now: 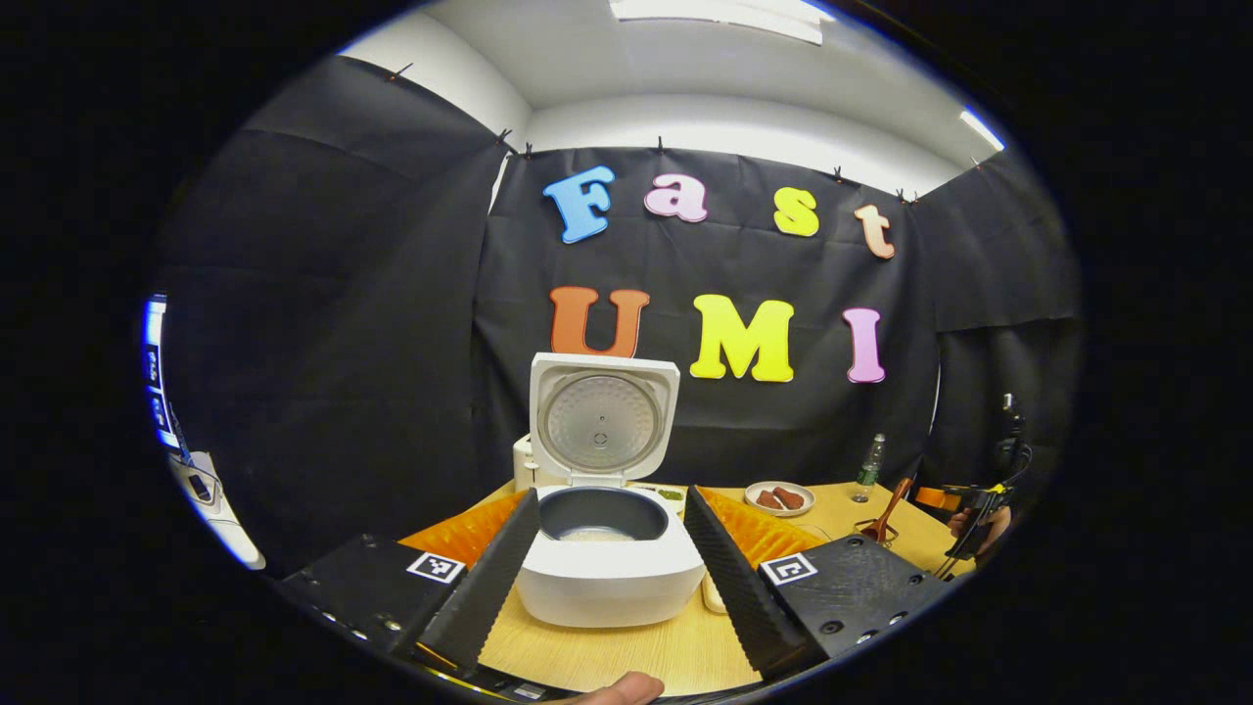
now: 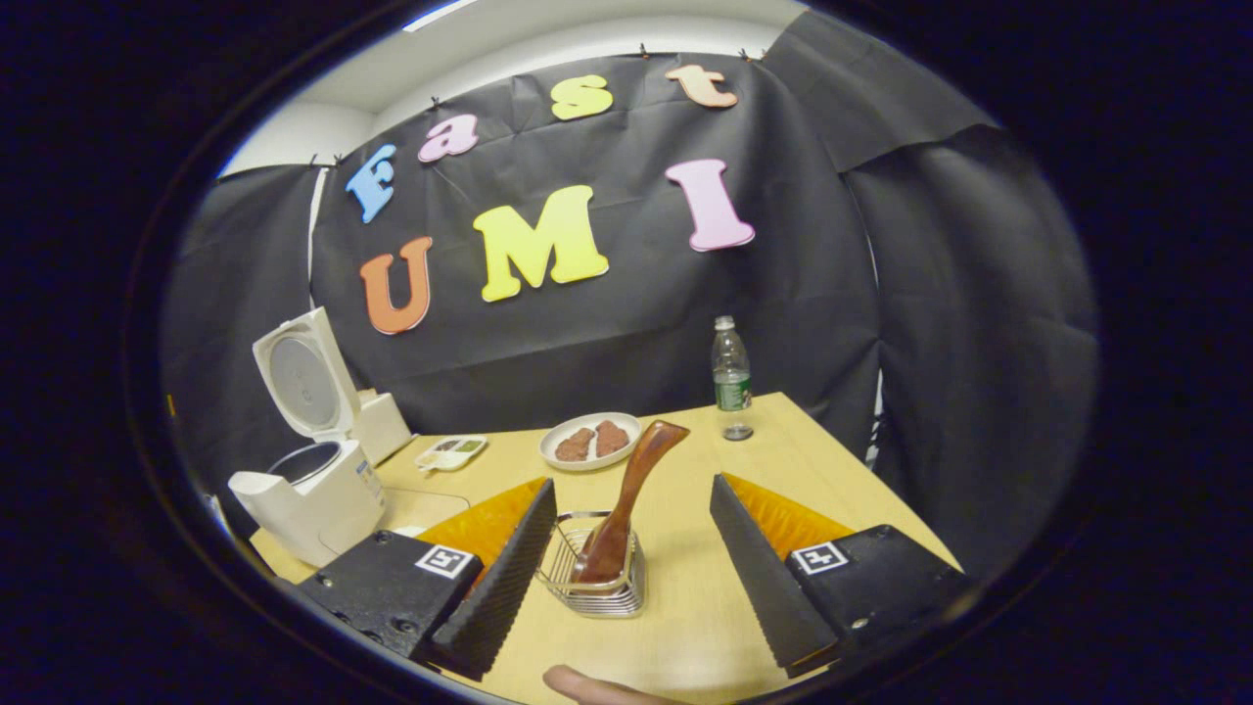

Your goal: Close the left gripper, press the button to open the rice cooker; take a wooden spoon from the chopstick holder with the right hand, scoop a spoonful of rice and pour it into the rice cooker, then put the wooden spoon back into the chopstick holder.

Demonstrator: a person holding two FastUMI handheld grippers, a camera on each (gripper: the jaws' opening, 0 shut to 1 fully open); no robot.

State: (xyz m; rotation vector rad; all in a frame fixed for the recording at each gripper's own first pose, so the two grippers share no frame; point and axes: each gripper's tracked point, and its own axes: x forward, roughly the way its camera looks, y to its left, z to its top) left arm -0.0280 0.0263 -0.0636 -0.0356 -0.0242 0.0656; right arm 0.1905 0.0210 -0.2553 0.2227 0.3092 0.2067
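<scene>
Spread wide, my right gripper point(image 2: 631, 563) frames the spoon point(image 2: 626, 509) leaning in its holder point(image 2: 597, 592); left gripper point(image 1: 612, 563) gapes before the open cooker point(image 1: 607, 568).

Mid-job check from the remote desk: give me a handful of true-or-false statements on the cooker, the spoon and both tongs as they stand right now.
1. The rice cooker has its lid up. True.
2. The right tongs are shut on the wooden spoon. False: they are open, and the spoon stands between the fingers untouched.
3. The wooden spoon sits in the chopstick holder. True.
4. The left tongs are shut. False: they are open, with the cooker seen between the fingers.
5. The plate on the table is bare. False: it holds brown food pieces.
</scene>
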